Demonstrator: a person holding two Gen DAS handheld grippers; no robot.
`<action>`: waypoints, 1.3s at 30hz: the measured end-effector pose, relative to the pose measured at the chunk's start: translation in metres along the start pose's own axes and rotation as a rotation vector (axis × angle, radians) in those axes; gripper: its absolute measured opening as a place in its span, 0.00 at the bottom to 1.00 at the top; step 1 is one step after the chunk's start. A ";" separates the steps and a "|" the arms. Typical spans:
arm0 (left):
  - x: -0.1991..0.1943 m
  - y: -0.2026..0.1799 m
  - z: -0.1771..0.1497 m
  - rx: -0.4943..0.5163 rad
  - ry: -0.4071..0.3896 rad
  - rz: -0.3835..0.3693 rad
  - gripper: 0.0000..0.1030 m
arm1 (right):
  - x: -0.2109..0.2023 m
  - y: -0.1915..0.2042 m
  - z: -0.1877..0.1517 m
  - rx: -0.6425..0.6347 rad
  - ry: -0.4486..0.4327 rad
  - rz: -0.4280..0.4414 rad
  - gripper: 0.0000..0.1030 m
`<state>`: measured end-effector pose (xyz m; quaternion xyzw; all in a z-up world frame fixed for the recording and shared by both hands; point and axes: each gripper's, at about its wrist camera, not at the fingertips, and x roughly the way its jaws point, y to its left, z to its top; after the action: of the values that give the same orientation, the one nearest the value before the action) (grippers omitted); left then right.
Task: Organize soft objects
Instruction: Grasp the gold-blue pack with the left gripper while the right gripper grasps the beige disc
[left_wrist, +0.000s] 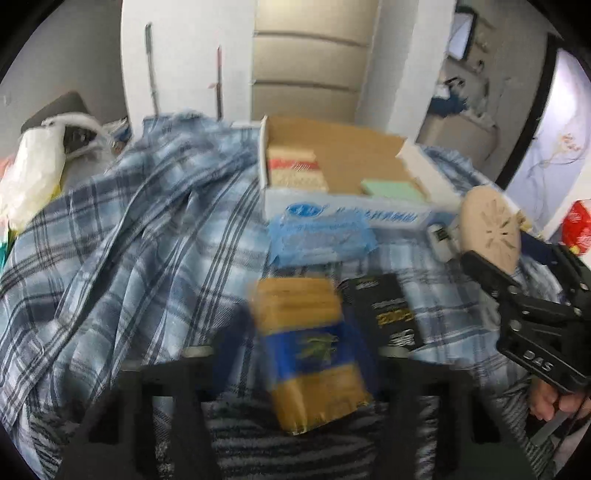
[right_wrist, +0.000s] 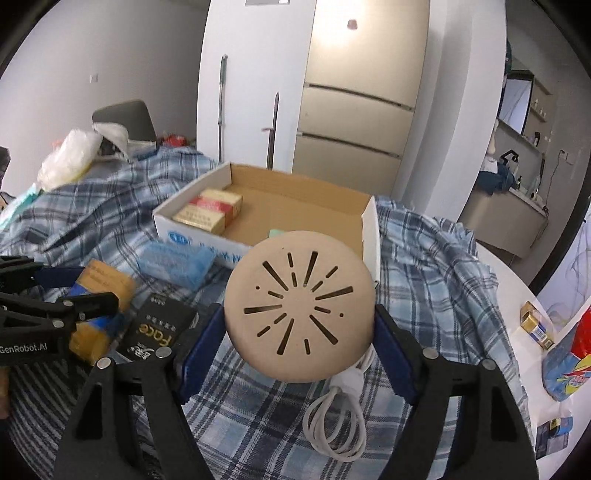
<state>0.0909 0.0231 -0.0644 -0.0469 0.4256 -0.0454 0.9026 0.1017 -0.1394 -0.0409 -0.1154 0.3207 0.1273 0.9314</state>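
Right wrist view: right gripper (right_wrist: 299, 332) clamps a round beige disc (right_wrist: 299, 306) at its rim — light, rigid, cord dangling — near the cardboard box (right_wrist: 369, 229). Left gripper (left_wrist: 295, 350) pinches a squashy tissue pack (left_wrist: 310, 354) by its sides.

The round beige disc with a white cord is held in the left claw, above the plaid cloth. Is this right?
Not quite. The right wrist view shows the round beige disc with its white cord in the right claw, above the plaid cloth.
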 end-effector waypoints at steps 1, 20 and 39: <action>-0.003 -0.001 0.000 0.008 -0.015 -0.009 0.29 | -0.002 -0.001 0.001 0.005 -0.013 -0.001 0.75; 0.018 -0.024 -0.003 0.139 0.073 0.084 0.72 | -0.007 -0.003 0.000 0.013 -0.036 0.009 0.75; -0.008 -0.021 -0.007 0.128 -0.056 0.028 0.54 | -0.012 -0.006 0.001 0.020 -0.063 0.019 0.75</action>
<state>0.0796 0.0030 -0.0603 0.0155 0.3969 -0.0585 0.9159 0.0949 -0.1469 -0.0315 -0.0988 0.2939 0.1366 0.9409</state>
